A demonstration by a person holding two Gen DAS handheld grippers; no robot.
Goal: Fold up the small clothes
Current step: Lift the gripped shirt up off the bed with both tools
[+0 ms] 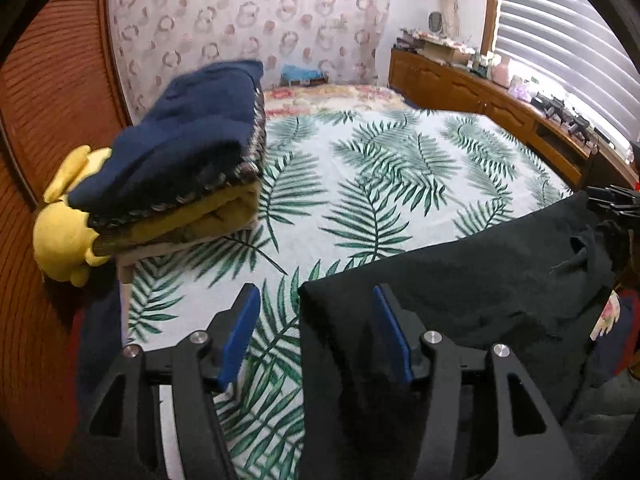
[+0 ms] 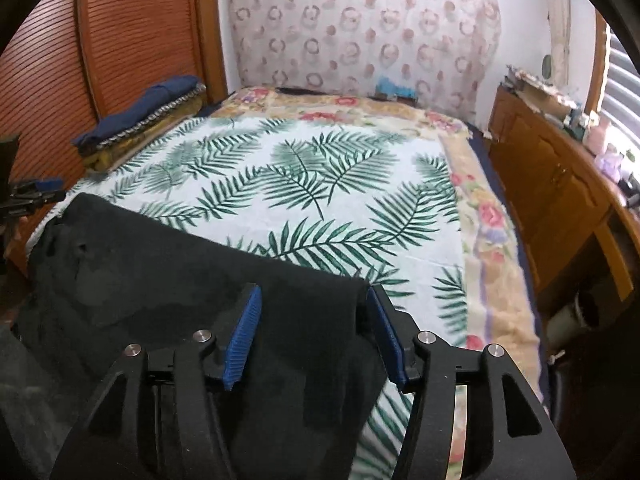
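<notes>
A black garment (image 1: 480, 280) lies spread on the near part of the bed. My left gripper (image 1: 316, 320) is open over the garment's left edge, which runs between the blue pads (image 1: 240, 336) without being pressed. In the right wrist view the same black garment (image 2: 180, 280) fills the lower left. My right gripper (image 2: 316, 320) stands open over its right edge, with cloth between the jaws but not pinched. Each gripper shows at the edge of the other's view: the right gripper (image 1: 616, 204), the left gripper (image 2: 32, 196).
A stack of folded clothes (image 1: 180, 152) (image 2: 144, 124), navy on top, sits at the bed's left side beside a yellow plush toy (image 1: 60, 236). The palm-leaf sheet (image 1: 400, 168) (image 2: 320, 184) covers the bed. A wooden cabinet (image 2: 560, 184) runs along the right; a louvred wooden door (image 2: 140, 20) stands on the left.
</notes>
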